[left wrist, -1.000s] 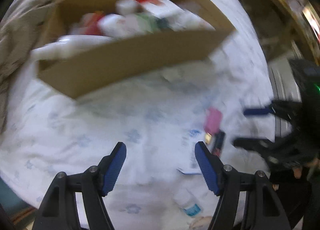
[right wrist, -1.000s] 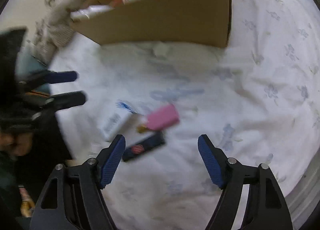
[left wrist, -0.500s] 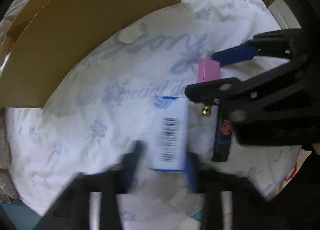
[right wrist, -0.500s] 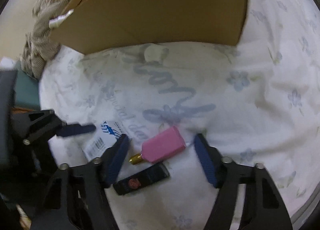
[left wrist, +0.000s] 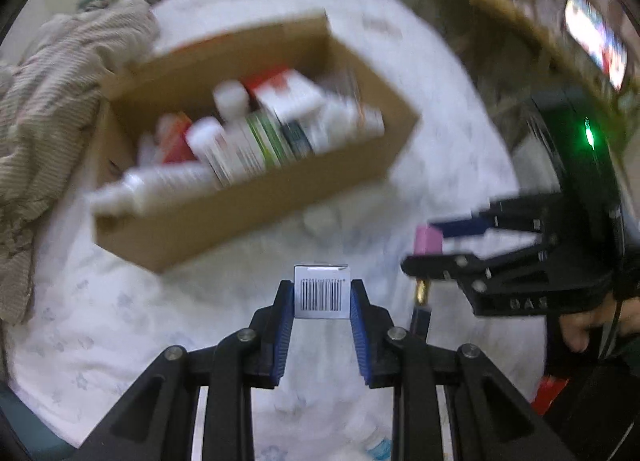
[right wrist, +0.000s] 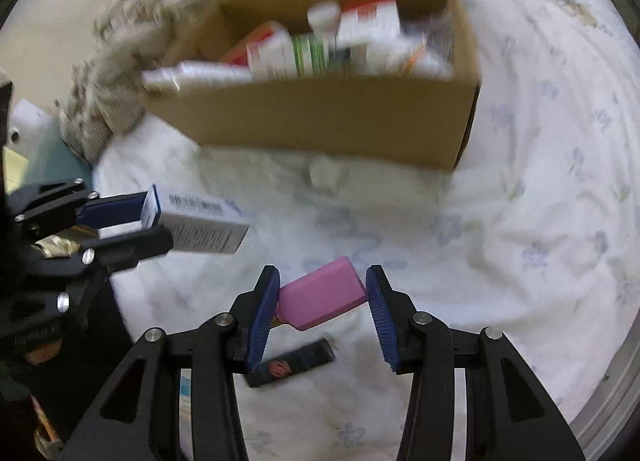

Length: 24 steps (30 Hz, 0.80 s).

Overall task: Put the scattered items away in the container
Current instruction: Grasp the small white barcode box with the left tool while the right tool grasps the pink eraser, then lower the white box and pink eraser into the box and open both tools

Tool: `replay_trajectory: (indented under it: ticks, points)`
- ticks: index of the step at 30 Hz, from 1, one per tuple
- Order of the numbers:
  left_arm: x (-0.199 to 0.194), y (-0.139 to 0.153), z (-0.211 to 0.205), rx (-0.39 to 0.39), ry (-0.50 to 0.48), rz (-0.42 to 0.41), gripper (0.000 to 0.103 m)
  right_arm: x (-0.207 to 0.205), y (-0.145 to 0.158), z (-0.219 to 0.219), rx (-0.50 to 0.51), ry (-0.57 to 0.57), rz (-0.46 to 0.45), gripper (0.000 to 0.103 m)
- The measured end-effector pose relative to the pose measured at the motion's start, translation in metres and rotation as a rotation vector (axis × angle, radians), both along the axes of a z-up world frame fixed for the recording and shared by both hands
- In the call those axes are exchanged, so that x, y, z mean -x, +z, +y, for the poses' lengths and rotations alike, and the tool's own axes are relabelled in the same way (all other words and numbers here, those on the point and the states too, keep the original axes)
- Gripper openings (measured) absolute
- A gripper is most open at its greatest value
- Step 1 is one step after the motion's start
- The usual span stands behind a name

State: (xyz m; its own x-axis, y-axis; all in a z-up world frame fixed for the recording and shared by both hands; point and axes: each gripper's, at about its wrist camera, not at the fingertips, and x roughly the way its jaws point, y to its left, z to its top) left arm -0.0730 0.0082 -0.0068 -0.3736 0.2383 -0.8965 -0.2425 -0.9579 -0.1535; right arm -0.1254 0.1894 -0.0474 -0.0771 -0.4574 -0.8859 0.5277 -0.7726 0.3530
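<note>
Nearly done: two items lifted, cardboard box (right wrist: 328, 121) already well filled.
A white barcoded carton (left wrist: 320, 292) is pinched by the left gripper (left wrist: 320, 303), a pink bottle (right wrist: 322, 299) by the right gripper (right wrist: 320, 305); a dark tube (right wrist: 290, 363) is left on the bed (right wrist: 520, 221).

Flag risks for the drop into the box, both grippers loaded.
1. The pink bottle sits skewed in the right gripper, pinched near its corners; it may twist out.
2. The cardboard box looks crowded, and a white bottle already overhangs its rim, so the barcoded carton could dislodge it.
</note>
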Motion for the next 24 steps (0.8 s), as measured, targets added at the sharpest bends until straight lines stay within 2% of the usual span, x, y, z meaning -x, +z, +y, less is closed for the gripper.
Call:
replay_trajectory:
  ticks: [2, 5, 9, 12, 15, 17, 24]
  points:
    - [0.013, 0.016, -0.003, -0.032, 0.043, 0.057, 0.027, 0.007, 0.018, 0.005, 0.05, -0.022, 0.018, 0.049]
    - [0.03, 0.038, -0.016, -0.037, 0.103, 0.129, 0.027, 0.019, 0.039, 0.004, 0.12, -0.069, 0.045, 0.049]
    - [0.051, 0.043, -0.029, -0.055, 0.168, 0.185, 0.027, 0.044, 0.064, 0.011, 0.204, -0.145, 0.083, 0.049]
    - [0.071, 0.046, -0.042, -0.062, 0.206, 0.217, 0.027, 0.06, 0.071, 0.008, 0.258, -0.212, 0.102, 0.049]
    - [0.089, 0.034, -0.054, -0.101, 0.253, 0.198, 0.027, 0.076, 0.069, 0.005, 0.312, -0.283, 0.09, 0.049]
    - [0.095, 0.027, -0.059, -0.114, 0.276, 0.17, 0.027, 0.086, 0.07, 0.002, 0.313, -0.308, 0.094, 0.049]
    - [0.104, 0.017, -0.06, -0.128, 0.292, 0.145, 0.027, 0.102, 0.052, -0.021, 0.285, -0.31, 0.072, 0.049]
